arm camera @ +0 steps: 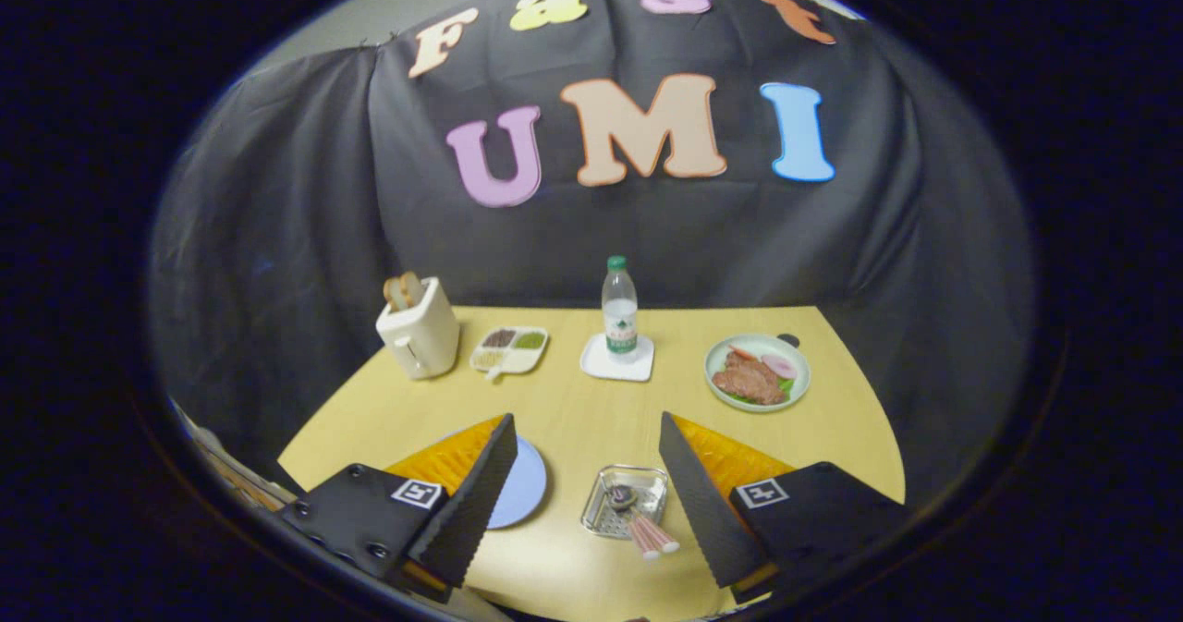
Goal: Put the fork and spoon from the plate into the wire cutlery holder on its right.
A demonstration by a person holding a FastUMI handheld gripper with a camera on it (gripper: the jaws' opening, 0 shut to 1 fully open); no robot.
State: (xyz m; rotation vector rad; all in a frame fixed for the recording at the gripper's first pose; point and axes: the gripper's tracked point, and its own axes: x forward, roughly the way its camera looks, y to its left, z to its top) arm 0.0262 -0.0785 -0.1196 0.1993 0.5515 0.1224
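The gripper (587,460) hangs above the near part of the yellow desk (573,409) with its fingers spread wide and nothing between their pads. Taking the gap between the fingers as the clock centre, the wire cutlery holder (625,500) sits toward 5 o'clock, close beside the right finger (698,502). Two pinkish handles (652,536) stick out of it, leaning toward the viewer; a dark, rounded piece lies inside the basket, but which utensil is the fork and which the spoon is too small to make out. The light blue plate (522,488) lies at about 8 o'clock, and most of it is hidden behind the left finger (476,497), so what rests on it cannot be seen.

Farther off, at 12 o'clock, a water bottle (619,306) with a green cap stands upright on a white square coaster (617,360). At about 2 o'clock is a pale green dish of meat and garnish (758,372), with a small dark object peeking from behind its far rim, unidentifiable. At 11 o'clock lies a white divided tray (509,349) of condiments, and beyond it at 10 o'clock a white toaster (419,331) with bread slices standing in its slots.
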